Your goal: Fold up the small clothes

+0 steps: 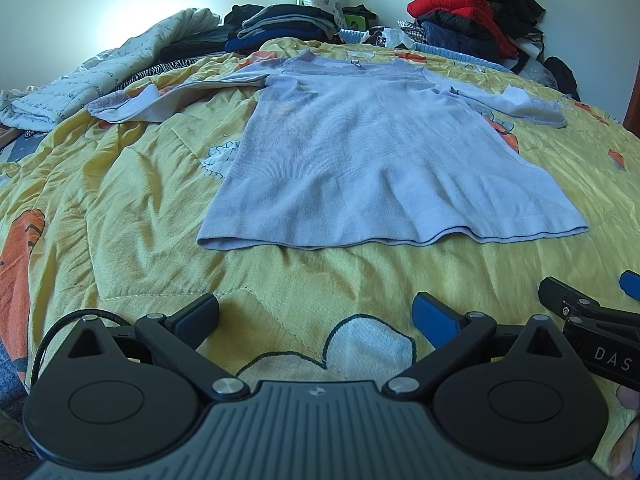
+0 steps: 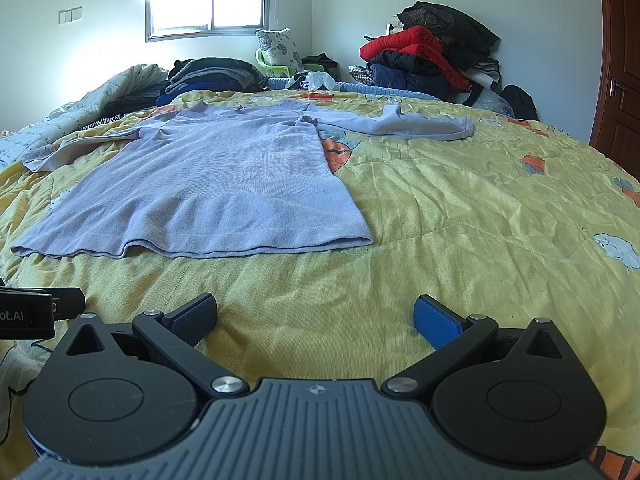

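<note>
A pale lilac long-sleeved top (image 1: 360, 152) (image 2: 208, 184) lies flat on the yellow quilt (image 1: 120, 208) (image 2: 460, 220), hem toward me, both sleeves spread sideways. My left gripper (image 1: 316, 314) hovers open over bare quilt a short way in front of the hem, nothing between its fingers. My right gripper (image 2: 316, 314) is also open and holds nothing, in front of the hem's right corner. In the left wrist view the right gripper (image 1: 588, 292) shows at the right edge.
Folded dark clothes (image 1: 280, 24) and a crumpled pale quilt (image 1: 100, 72) lie at the far left of the bed. A heap of red and black jackets (image 2: 428, 52) stands at the far right. A wooden door (image 2: 620, 72) is at the right.
</note>
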`<action>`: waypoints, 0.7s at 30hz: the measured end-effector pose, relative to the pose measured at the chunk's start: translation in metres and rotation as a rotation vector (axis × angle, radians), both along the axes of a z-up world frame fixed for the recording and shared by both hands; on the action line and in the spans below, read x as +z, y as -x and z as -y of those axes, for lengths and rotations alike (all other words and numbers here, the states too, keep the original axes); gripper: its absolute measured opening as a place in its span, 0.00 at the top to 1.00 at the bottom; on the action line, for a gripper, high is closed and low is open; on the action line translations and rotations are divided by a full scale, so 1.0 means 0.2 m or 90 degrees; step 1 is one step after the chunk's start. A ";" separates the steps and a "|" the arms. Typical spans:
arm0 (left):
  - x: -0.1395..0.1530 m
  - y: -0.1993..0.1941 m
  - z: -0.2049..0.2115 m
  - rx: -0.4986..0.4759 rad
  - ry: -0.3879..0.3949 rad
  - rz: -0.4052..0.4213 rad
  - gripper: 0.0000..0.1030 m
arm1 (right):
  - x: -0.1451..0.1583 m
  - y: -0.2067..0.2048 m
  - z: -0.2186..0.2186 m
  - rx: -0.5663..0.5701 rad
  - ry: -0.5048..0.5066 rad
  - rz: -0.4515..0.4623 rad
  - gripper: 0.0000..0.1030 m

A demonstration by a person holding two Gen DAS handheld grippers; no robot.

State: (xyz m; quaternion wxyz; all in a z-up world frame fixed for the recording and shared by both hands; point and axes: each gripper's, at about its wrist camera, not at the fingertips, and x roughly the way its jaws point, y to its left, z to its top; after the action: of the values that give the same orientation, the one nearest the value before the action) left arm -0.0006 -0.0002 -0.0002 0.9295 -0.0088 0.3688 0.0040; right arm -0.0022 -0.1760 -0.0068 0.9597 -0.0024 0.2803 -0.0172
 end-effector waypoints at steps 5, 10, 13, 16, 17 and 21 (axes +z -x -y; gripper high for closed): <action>0.00 0.00 0.00 0.000 0.000 0.000 0.00 | 0.00 0.00 0.00 0.000 0.000 0.000 0.00; 0.00 0.00 0.00 0.000 0.000 0.000 0.00 | 0.00 0.00 0.00 0.000 0.000 0.000 0.00; 0.00 0.00 0.00 0.000 0.000 0.000 0.00 | 0.00 0.00 0.00 0.000 0.000 0.000 0.00; 0.00 0.00 0.00 0.000 0.000 0.000 0.00 | 0.00 0.00 0.00 0.000 0.000 0.000 0.00; 0.00 0.00 0.00 0.000 0.000 0.000 0.00 | 0.00 0.00 0.00 0.000 0.000 0.000 0.00; 0.00 0.00 0.00 -0.003 -0.001 0.002 0.00 | 0.00 0.00 0.00 0.000 0.000 -0.002 0.00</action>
State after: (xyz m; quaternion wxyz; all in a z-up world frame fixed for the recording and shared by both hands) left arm -0.0011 0.0000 -0.0003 0.9300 -0.0068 0.3675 0.0021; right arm -0.0020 -0.1759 -0.0063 0.9593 -0.0022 0.2817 -0.0171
